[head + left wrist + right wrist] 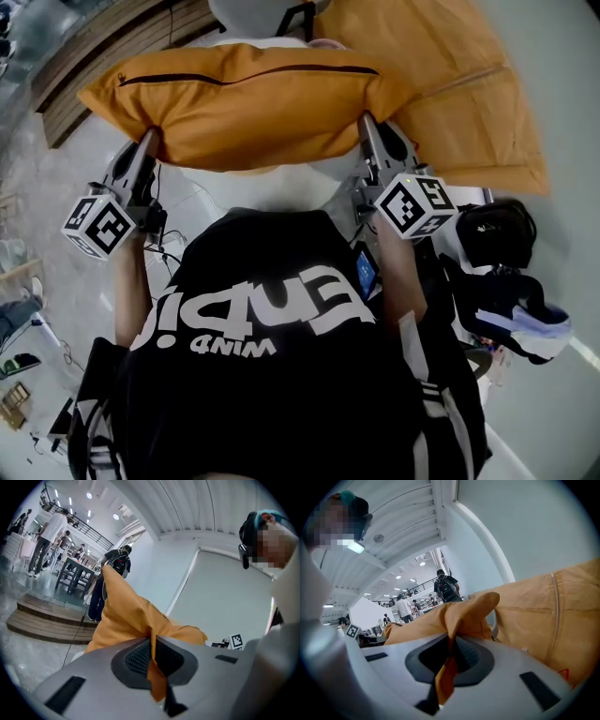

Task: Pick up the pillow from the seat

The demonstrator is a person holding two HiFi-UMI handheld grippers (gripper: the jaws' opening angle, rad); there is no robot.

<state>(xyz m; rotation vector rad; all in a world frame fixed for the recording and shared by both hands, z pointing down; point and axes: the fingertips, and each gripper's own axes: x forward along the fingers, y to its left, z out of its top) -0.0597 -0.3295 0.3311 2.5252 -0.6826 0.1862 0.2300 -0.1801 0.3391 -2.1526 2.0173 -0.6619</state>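
Wooden steps (pixel 47 620), black bag (pixel 497 234), shoe (pixel 530 323)

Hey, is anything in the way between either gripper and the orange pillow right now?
Nothing visible. The left gripper and right gripper are each shut on a fold of the orange pillow, one at each end. A second orange cushion lies beyond it.

The head view looks steeply down with the pillow (pixel 253 103) at twelve o'clock, while each gripper view, close along its jaws, shares that pillow's pinched edge.
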